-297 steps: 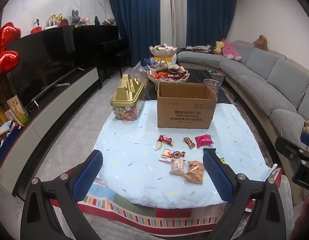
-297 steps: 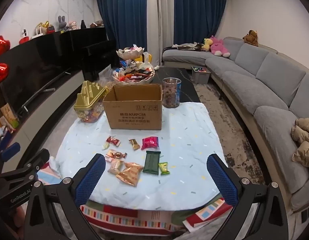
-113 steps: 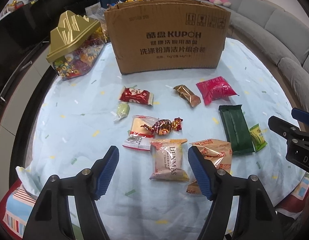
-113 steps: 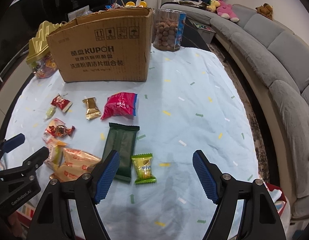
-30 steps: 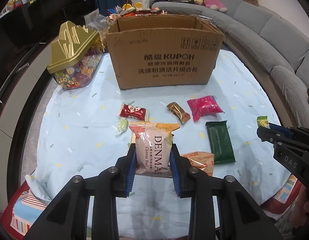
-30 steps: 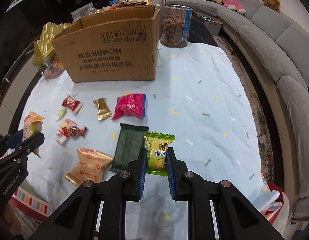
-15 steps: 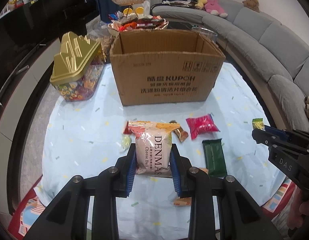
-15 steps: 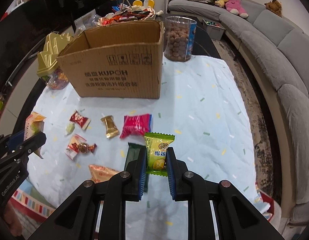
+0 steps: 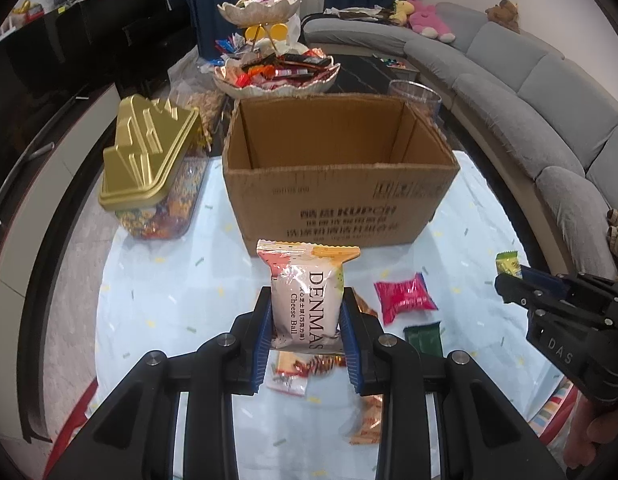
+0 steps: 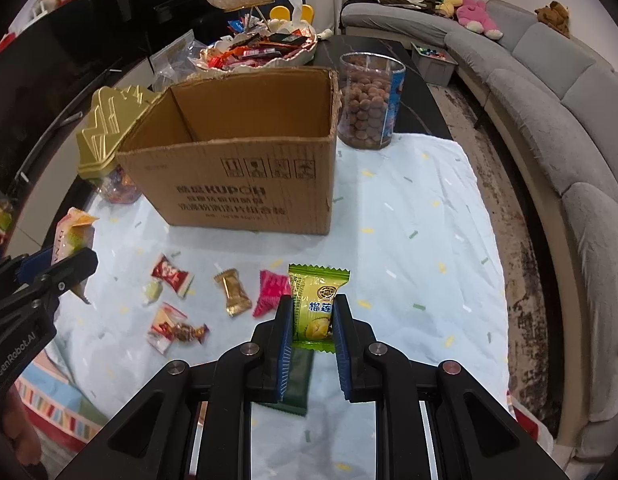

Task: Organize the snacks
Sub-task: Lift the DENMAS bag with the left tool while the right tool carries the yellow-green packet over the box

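Note:
My left gripper (image 9: 307, 320) is shut on a white Denmas cheese ball packet (image 9: 307, 300) and holds it up in the air in front of the open cardboard box (image 9: 337, 200). My right gripper (image 10: 311, 320) is shut on a green durian candy (image 10: 315, 308), also lifted above the table. The box (image 10: 245, 184) looks empty inside. Several loose snacks lie on the blue tablecloth: a pink packet (image 9: 405, 298), a dark green bar (image 10: 297, 380), a gold candy (image 10: 233, 292) and a red candy (image 10: 171, 274).
A gold-lidded candy jar (image 9: 153, 168) stands left of the box. A clear tub of brown balls (image 10: 369, 100) stands behind its right corner. A tiered snack dish (image 9: 273, 68) sits behind. A grey sofa (image 10: 569, 128) runs along the right.
Both grippers have risen and moved toward the box with their snacks still held; I now see down into the open box.

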A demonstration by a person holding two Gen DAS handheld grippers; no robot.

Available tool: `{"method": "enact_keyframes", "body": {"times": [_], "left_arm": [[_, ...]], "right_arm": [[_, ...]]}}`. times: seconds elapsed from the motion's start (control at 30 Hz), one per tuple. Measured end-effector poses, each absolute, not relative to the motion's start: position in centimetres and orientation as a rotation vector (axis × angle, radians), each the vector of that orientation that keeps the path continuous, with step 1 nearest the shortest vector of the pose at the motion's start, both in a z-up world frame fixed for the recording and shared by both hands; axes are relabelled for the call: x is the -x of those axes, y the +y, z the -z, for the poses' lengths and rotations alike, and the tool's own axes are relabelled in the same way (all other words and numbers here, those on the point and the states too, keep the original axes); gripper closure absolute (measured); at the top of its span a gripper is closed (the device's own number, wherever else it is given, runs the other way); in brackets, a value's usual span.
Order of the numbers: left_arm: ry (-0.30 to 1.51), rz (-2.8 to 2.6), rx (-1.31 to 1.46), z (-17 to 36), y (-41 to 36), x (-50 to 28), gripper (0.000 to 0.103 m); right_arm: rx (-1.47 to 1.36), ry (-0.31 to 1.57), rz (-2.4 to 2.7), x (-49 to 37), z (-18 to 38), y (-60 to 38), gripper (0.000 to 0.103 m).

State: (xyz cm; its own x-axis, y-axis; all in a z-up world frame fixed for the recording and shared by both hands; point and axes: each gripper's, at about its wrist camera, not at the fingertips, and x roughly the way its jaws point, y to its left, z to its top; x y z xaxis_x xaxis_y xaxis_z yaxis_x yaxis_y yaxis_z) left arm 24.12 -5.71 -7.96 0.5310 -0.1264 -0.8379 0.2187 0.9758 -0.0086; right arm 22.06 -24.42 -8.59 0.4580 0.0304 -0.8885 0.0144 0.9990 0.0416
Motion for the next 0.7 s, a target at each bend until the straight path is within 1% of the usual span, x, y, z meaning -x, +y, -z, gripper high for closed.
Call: {"method": "enact_keyframes", "body": {"times": [0.7], "left_arm": [[0.998, 0.245, -0.08, 4.4, -5.9, -30.8, 0.071]], "right_arm": [[-0.046, 1.049, -0.057, -28.4, 4.2, -22.9, 0.082]]}}
